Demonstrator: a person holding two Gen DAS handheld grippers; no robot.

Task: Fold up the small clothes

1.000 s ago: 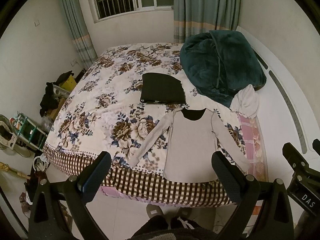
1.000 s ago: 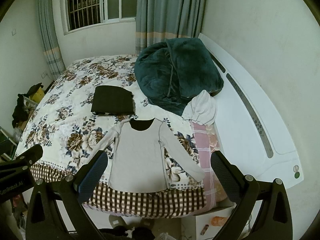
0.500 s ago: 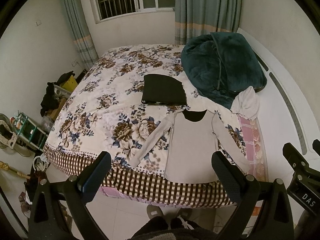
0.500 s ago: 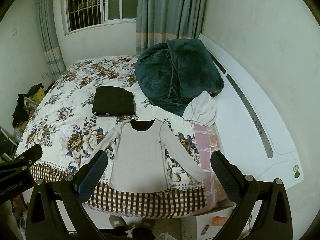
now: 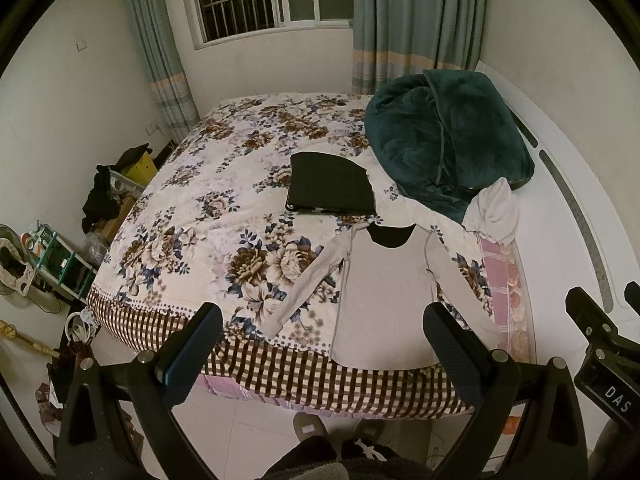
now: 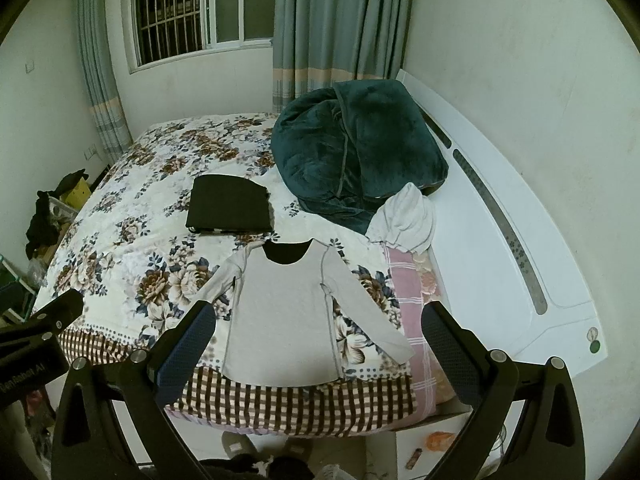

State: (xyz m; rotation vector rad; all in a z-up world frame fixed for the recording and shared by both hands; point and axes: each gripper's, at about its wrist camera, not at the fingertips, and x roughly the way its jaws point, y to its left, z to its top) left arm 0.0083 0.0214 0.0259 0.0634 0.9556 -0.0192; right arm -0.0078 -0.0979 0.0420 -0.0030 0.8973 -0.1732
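Observation:
A grey long-sleeved shirt lies flat on the flowered bed cover, sleeves spread, hem at the near edge. It also shows in the right wrist view. A folded black garment lies behind it, also in the right wrist view. A crumpled white garment lies to the right, also in the right wrist view. My left gripper is open and empty, held above the floor in front of the bed. My right gripper is open and empty, likewise short of the bed edge.
A dark green blanket is heaped at the back right of the bed. A white headboard runs along the right. Clutter and a small shelf stand on the floor at the left. My feet are on the tiled floor.
Both grippers have risen and drawn back slightly, so the bed and shirt sit a little lower in both views. Nothing on the bed has moved.

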